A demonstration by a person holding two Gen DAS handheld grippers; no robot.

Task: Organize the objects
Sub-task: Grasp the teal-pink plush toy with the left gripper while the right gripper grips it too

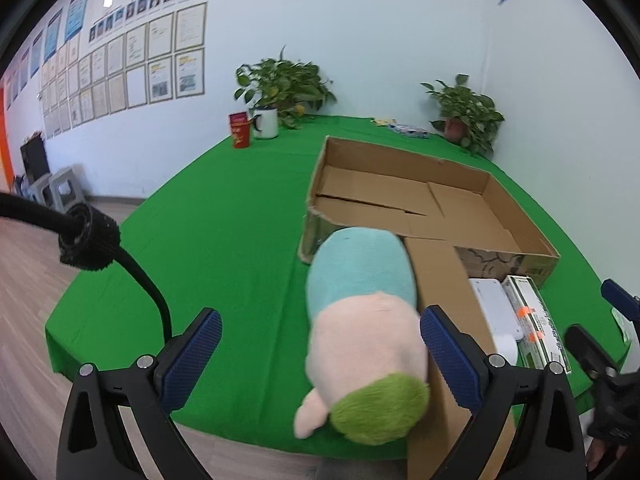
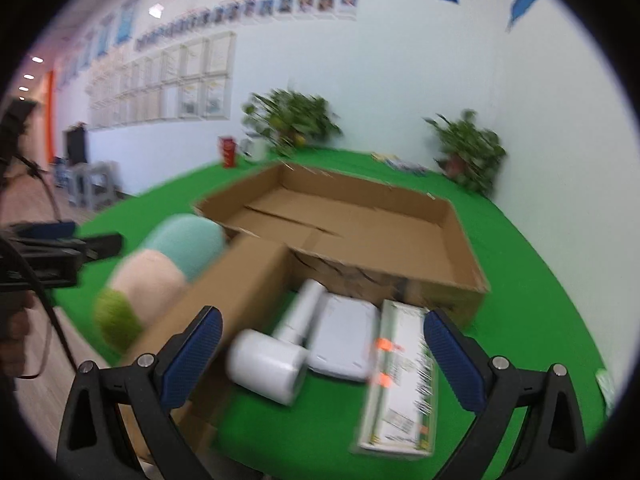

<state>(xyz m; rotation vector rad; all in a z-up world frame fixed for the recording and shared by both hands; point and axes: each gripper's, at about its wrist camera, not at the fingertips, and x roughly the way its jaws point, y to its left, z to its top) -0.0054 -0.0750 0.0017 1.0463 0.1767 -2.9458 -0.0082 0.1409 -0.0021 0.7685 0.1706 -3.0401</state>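
The capsule-shaped plush toy in blue, pink and green (image 1: 362, 336) is framed lengthwise between the wide-open, empty left gripper (image 1: 320, 360), beside the cardboard box (image 1: 520, 216); the right gripper (image 2: 322, 360) (equally spread, empty) is farther.

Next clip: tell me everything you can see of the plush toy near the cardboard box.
The plush toy is a soft, fuzzy, capsule-shaped cushion in three bands: light blue at the far end, pale pink in the middle, green at the near end, with a small pink nub beside the green. It lies lengthwise on the green tablecloth, its blue end against the cardboard box, its side along the folded-out flap. It sits between the open left gripper fingers, apparently untouched.
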